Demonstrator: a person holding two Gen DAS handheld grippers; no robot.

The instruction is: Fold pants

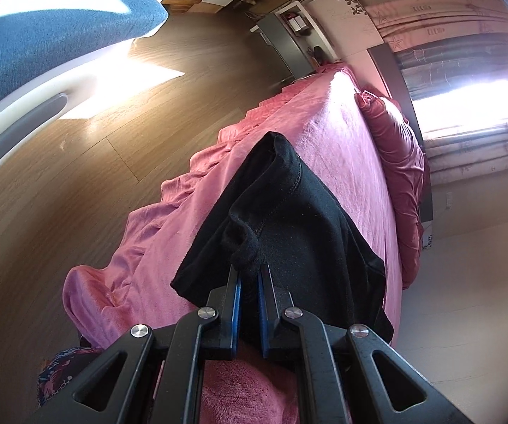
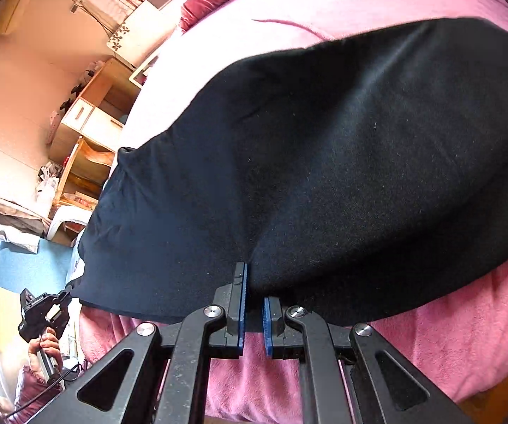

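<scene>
The black pants [image 2: 324, 148] hang stretched above the pink bed [image 2: 324, 3]. My left gripper [image 1: 249, 272] is shut on a hemmed corner of the pants [image 1: 289, 219], which drape over the bed's edge. My right gripper [image 2: 254, 293] is shut on the lower edge of the pants; the cloth spreads wide ahead of it. The left gripper also shows in the right wrist view [image 2: 68, 288], held by a hand at the pants' far left corner.
The bed [image 1: 324, 162] has a pink blanket and dark red pillows [image 1: 398, 162] by the window. Wooden floor [image 1: 112, 162] lies to the left, with a blue chair [image 1: 59, 35]. Wooden shelves [image 2: 84, 148] stand beside the bed.
</scene>
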